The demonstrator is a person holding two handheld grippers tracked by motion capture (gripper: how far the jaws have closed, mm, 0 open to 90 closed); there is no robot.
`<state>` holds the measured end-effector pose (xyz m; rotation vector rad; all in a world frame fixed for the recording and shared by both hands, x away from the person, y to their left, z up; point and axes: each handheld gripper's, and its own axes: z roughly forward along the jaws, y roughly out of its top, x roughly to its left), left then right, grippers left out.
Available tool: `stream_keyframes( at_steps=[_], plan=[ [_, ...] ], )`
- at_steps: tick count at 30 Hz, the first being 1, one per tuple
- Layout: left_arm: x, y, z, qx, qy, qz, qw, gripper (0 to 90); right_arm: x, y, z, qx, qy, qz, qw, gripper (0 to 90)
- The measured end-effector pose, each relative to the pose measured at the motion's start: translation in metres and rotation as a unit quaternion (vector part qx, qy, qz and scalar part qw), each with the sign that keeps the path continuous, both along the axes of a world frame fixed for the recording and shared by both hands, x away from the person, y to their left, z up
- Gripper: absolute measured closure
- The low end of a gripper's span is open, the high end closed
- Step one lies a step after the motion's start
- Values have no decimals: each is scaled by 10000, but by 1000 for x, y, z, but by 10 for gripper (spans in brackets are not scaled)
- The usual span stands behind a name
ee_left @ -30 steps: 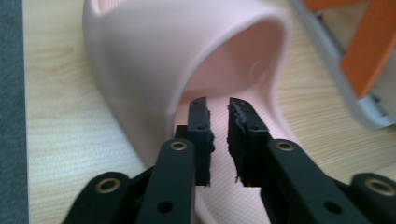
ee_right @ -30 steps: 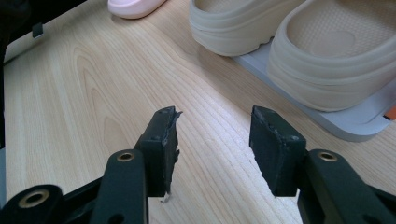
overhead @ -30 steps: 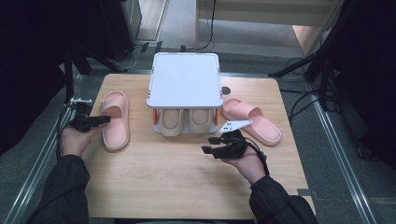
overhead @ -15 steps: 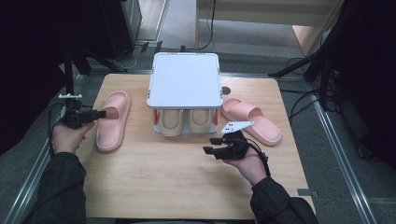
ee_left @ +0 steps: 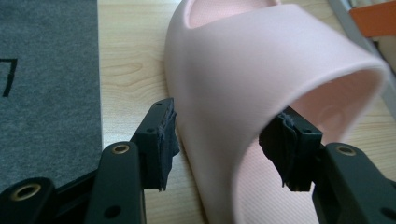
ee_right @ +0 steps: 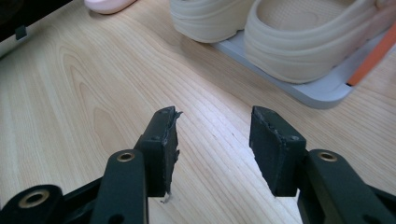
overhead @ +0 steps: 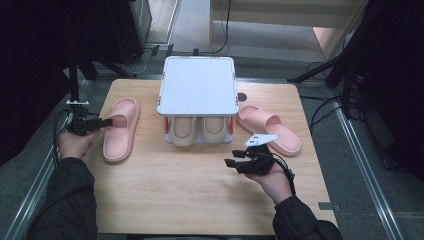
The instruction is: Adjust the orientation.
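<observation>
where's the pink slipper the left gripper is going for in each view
High view: the pink foam slipper lies at the table's left side, its strap between the left gripper's open jaws.
Left gripper view: its pink strap arches up the middle, between the two black jaws.
Right gripper view: a pink tip at the top left edge, probably this slipper.
Shared landmark: the grey shoe rack with its orange post.

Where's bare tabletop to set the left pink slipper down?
Widest bare wood: the near half of the table, between the rack and the near edge, left of the right claw. A narrow strip runs between the left slipper and the rack. Crowded: right of the rack, around the right slipper.
</observation>
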<state>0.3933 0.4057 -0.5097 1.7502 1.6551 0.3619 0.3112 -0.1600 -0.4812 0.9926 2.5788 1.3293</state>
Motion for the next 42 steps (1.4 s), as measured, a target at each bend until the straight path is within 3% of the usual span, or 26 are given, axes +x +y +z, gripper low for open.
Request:
stream_keyframes(
  at_steps=[7,11,14,16,23,26,30,35,42],
  plan=[
    [10,-6,-7,66,77,-60,9999,516,-4,-7,-1,5,1,-121,9999,522],
    [11,-3,-10,-121,116,80,9998,532,-5,-9,-1,15,-14,-159,9999,522],
    [11,-1,-10,-98,116,124,9998,580,-5,-10,-1,12,7,-189,9998,521],
    [11,-3,-10,113,110,126,9998,631,-5,-11,-1,10,5,-187,9998,522],
    [11,-4,-8,-22,105,131,9999,786,-5,-11,-1,23,4,-189,9998,520],
    [11,-4,-7,-30,136,128,9998,787,-5,-11,-1,21,6,-187,9998,520],
    [13,-3,-7,-307,250,181,9990,809,-5,-11,-1,24,3,-184,9998,520],
    [14,-8,-4,-442,414,182,9980,811,-5,-11,-1,33,3,-182,9998,519],
    [18,-20,5,-459,461,177,9977,810,-5,-9,-1,51,-7,-151,9999,519]
  ],
)
